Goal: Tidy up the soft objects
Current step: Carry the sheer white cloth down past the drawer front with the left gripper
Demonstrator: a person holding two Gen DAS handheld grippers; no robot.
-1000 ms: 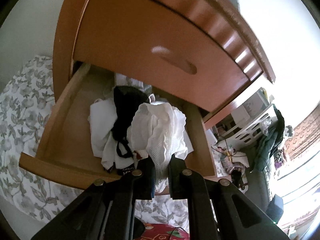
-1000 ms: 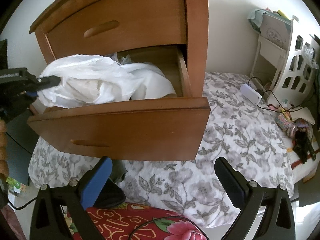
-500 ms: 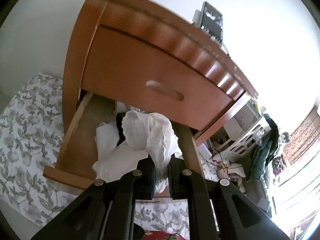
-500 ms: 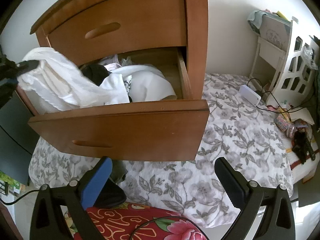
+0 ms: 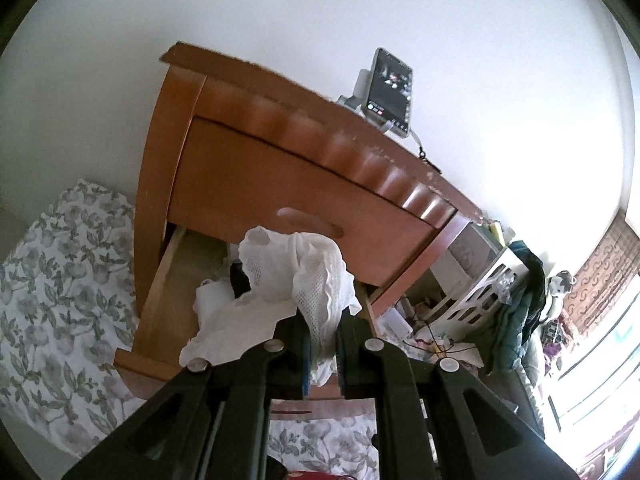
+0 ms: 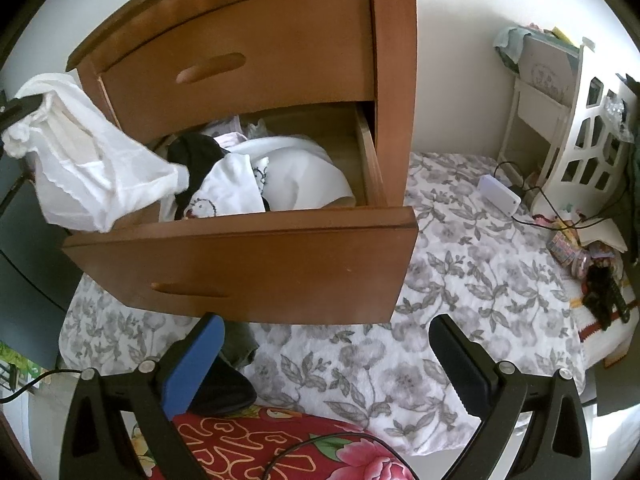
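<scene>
White mesh garment (image 5: 308,280), pinched in the left gripper (image 5: 322,354) fingers, now hangs clear above the open drawer (image 6: 248,256), lifted out of its pile; right gripper (image 6: 326,364) fingers wait spread, empty.

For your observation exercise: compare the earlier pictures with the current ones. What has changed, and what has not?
The left gripper, shut on the white garment, has lifted it up and clear of the open drawer, uncovering the black garment. The right gripper stayed open and still.

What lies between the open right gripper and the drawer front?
Only bare floral bedspread between the right gripper and the drawer front, per the right wrist view.
</scene>
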